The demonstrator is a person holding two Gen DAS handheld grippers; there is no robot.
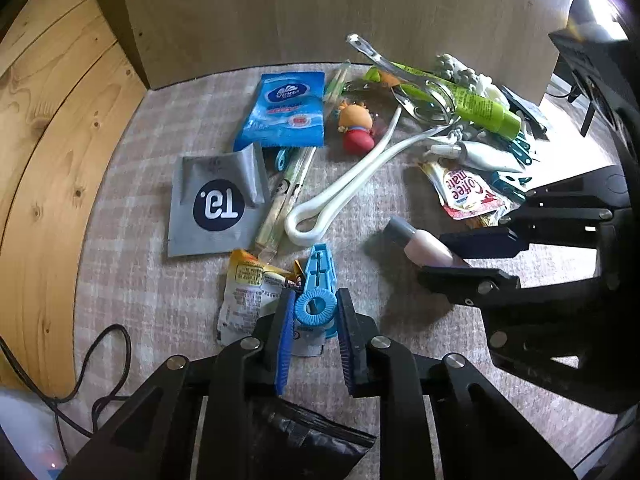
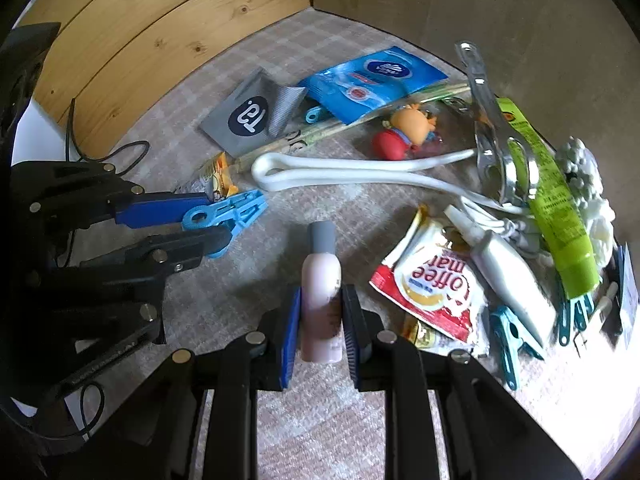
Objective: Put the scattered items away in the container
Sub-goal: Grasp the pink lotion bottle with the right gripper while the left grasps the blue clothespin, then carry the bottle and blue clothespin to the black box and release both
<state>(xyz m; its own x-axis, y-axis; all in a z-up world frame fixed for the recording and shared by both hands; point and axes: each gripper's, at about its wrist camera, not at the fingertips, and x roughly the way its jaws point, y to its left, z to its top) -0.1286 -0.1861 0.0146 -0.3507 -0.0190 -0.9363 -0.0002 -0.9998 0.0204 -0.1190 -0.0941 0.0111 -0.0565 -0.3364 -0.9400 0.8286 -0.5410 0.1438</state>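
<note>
A light blue clothes peg (image 1: 320, 272) lies on the checked cloth (image 1: 160, 280), partly over a crumpled sachet (image 1: 244, 292). My left gripper (image 1: 316, 304) points down at it, its pads pressing both sides of the peg's ring end. The right wrist view shows the same peg (image 2: 236, 212) between the left gripper's fingers (image 2: 160, 208). A small pink bottle with a grey cap (image 2: 320, 272) lies on the cloth, and my right gripper (image 2: 320, 300) is shut on its body. In the left wrist view that bottle (image 1: 420, 244) sits between the right gripper's fingers (image 1: 480, 240).
Scattered on the cloth are a grey sachet (image 1: 216, 204), a blue tissue pack (image 1: 286, 108), a toy figure (image 1: 356, 124), a white loop (image 1: 340, 196), a green tube (image 1: 480, 108), a coffee creamer sachet (image 1: 464, 192) and teal pegs (image 2: 512, 336). Wood and cardboard walls enclose the left and back. A black cable (image 1: 108, 360) lies at the left.
</note>
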